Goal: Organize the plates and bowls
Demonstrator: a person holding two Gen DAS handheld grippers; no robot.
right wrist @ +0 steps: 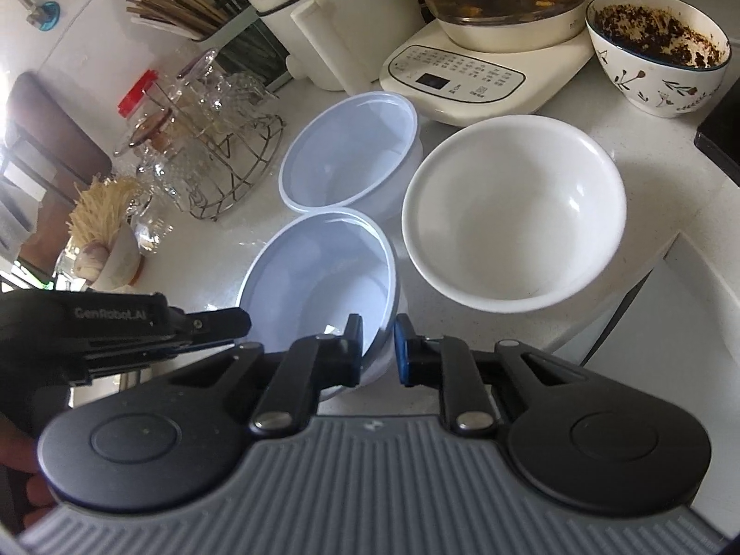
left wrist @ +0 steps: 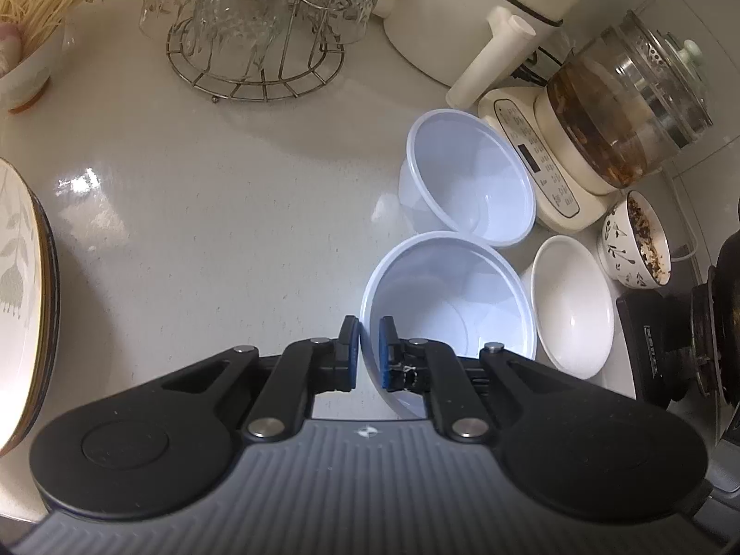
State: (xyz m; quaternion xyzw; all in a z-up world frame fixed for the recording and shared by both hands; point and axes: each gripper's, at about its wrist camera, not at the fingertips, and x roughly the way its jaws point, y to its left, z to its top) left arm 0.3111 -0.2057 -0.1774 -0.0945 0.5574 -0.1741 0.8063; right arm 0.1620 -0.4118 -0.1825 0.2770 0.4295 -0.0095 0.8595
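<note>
Two translucent white plastic bowls sit side by side on the pale counter. The near plastic bowl is gripped from both sides. My left gripper is shut on its left rim, one pad inside and one outside the wall; in the right wrist view the left gripper shows as a black arm at that rim. My right gripper is shut on the bowl's right rim. The far plastic bowl touches it behind. A white ceramic bowl stands to the right. A stack of leaf-patterned plates lies at far left.
A patterned bowl with dark residue and a glass kettle on its base crowd the back right. A wire rack of glasses and a white pot stand behind. A dark stove is at right.
</note>
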